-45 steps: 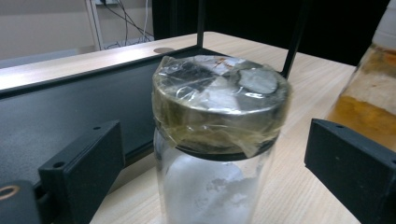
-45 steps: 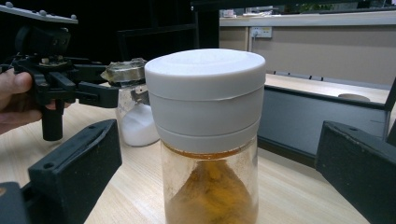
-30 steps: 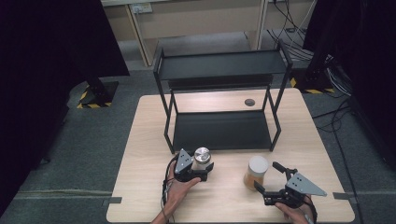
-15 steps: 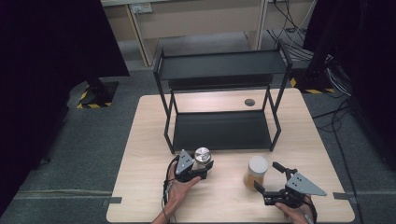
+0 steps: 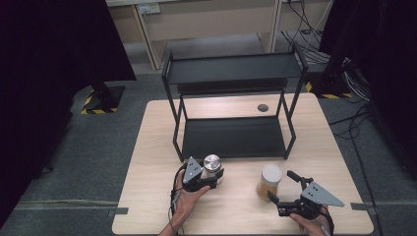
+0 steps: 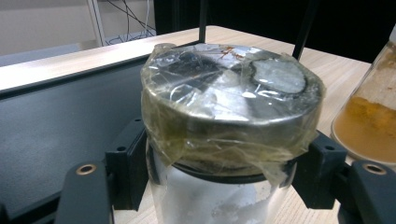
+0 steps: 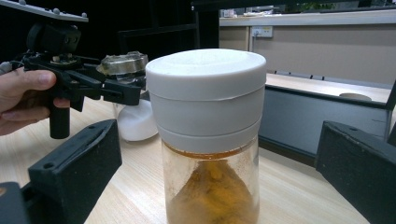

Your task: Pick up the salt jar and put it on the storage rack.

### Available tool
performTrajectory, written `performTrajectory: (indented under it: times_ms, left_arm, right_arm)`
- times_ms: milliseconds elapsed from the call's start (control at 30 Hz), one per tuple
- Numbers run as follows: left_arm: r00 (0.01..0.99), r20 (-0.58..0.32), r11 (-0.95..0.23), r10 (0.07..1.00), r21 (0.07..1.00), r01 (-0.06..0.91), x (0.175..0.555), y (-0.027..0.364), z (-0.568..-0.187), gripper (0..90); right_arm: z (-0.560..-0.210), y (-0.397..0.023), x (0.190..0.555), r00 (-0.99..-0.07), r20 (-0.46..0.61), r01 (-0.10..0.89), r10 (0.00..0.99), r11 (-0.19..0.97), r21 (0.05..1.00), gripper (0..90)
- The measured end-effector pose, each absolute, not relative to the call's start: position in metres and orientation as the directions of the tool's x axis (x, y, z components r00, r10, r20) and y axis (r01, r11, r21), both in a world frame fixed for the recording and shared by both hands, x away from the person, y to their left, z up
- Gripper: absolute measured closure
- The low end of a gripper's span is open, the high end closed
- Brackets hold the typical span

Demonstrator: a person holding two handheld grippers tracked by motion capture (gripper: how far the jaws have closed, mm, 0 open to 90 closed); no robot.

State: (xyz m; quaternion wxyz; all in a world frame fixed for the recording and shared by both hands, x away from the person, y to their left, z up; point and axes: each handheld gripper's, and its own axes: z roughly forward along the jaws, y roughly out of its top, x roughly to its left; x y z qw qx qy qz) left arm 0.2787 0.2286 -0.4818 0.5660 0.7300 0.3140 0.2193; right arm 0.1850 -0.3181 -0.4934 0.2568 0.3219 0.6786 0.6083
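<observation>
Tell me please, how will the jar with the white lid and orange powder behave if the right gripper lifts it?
The jar with the white lid looks like smooth, clear, rigid material, so it could slip unless squeezed firmly. It stands tall and narrow with a wide lid, so a sideways push near the top may tip it. The orange powder fills only its lower part, so it is probably fairly light.

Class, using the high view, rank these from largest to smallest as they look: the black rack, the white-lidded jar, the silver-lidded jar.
1. Black rack, by far the largest.
2. White-lidded jar.
3. Silver-lidded jar, only slightly smaller; the left gripper hides part of it, so this ranking is unsure.
</observation>
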Motion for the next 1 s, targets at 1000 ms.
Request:
performTrajectory:
  times_ms: [1000]
  left_arm:
    - [0.730,-0.057,-0.155,0.681,0.963,0.220,0.286,0.244,-0.429,31.1]
  right_arm:
    - [-0.494,-0.319,0.185,-0.661,0.045,0.125,0.749,0.051,0.991,0.8]
